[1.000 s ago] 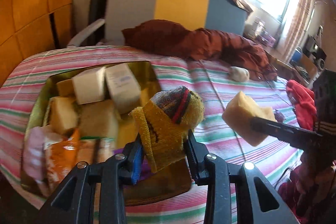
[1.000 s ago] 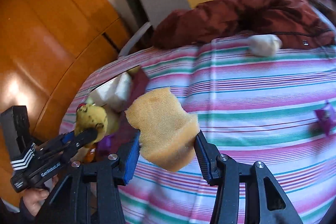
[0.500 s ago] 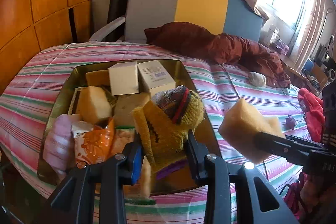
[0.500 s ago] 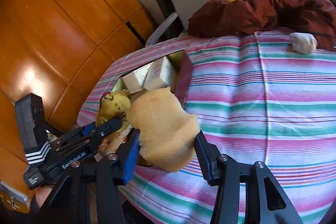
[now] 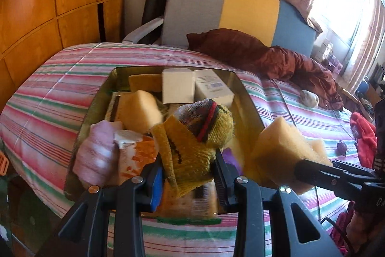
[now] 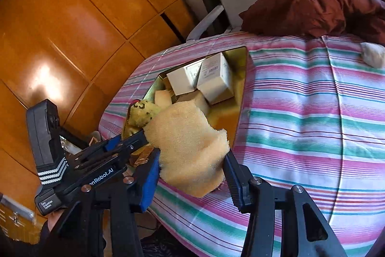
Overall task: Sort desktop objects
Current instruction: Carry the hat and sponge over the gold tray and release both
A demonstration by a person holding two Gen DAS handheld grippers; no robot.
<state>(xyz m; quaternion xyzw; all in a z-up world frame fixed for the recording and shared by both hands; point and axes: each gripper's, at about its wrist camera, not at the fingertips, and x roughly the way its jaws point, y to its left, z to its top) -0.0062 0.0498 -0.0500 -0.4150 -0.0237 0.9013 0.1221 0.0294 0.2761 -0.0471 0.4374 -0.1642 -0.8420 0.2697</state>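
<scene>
Two tongs were both loaded above the striped bedcover (image 5: 60,93). The left tongs (image 5: 187,175) were clenched on a yellow knitted sock (image 5: 192,143) with a grey toe and a red band, its bundle standing up out of the pads over the near end of a gold metal tray (image 5: 250,107). The right tongs (image 6: 192,175) gripped a pale yellow sponge (image 6: 190,148), squeezed between the blue pad on one side and the black pad on the other, and held in the air over the tray's near right edge.

From the left wrist camera, that sponge showed to the right of the sock, just beside it. From the right wrist camera, the sock sat to the left of the sponge, nearly touching it.

Inside the tray lay two white boxes (image 5: 178,86) at the far end, touching each other, another sponge block (image 5: 139,110) nearer the middle, an orange packet (image 5: 137,155) and a pink striped cloth roll (image 5: 96,155) along the left side.

Beyond the tray, a maroon jacket (image 5: 264,57) was heaped on the bed in front of a grey, yellow and blue chair (image 5: 240,6). A small white bundle (image 5: 310,98) lay on the cover below the jacket, well apart from the tray.
</scene>
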